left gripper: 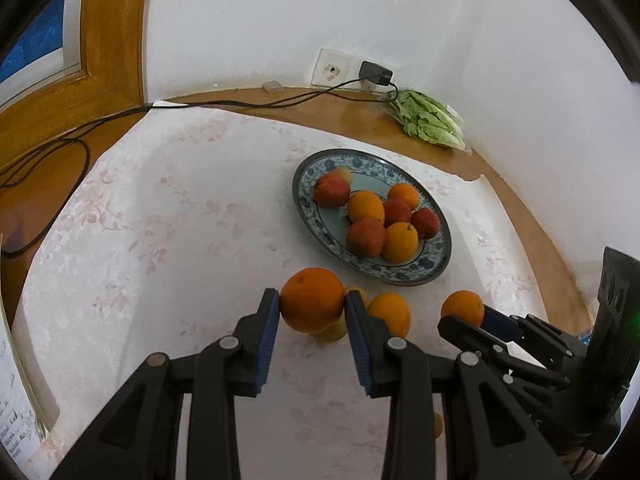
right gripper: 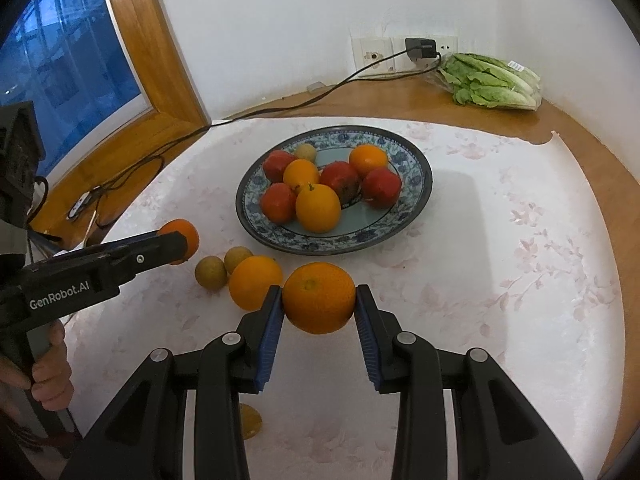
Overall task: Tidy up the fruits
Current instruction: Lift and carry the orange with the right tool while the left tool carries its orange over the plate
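Left wrist view: left claw [left gripper: 312,304] grips an orange [left gripper: 312,299], hiding yellow fruit [left gripper: 334,332]; right claw [right gripper: 319,300] grips another orange [right gripper: 319,298].

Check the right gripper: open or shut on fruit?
Shut on fruit: the right gripper presses both blue pads against an orange.

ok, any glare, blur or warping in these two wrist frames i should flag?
Left wrist: strong fisheye bend in the table edge, dark vignette at the corners, fruit on the plate slightly soft, held orange sharp. Right wrist: same barrel warp, glare sheen on the wood beside the lettuce, soft shadow right of the plate, window deep blue.
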A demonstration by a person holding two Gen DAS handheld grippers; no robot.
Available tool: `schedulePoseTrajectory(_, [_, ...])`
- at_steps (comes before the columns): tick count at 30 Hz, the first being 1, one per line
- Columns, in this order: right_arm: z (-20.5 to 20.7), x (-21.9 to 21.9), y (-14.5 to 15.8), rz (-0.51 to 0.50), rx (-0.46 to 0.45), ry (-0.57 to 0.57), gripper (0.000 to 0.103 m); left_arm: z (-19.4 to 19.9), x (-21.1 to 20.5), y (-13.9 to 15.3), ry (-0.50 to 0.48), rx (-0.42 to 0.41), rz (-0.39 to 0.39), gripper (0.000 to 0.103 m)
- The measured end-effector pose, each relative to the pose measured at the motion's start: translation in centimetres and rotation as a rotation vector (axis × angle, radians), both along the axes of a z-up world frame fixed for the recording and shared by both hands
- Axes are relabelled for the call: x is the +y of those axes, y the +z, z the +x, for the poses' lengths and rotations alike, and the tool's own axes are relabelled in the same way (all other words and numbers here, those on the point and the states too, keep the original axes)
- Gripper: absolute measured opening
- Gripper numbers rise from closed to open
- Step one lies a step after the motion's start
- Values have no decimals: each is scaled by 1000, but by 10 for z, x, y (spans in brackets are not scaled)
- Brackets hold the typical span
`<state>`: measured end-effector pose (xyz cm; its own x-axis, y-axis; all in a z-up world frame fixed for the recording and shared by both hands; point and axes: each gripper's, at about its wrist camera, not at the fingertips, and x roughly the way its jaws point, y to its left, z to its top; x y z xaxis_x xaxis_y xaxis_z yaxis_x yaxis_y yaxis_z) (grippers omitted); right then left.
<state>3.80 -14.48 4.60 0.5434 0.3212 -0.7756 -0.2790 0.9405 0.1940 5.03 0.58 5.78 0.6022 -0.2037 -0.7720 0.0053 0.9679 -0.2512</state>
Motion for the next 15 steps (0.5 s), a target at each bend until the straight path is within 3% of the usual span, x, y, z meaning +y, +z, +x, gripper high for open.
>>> schedulePoseTrajectory(15, [3, -2, 12, -3, -28, 1, 37, 8, -7, 8, -20, -13, -2, 35])
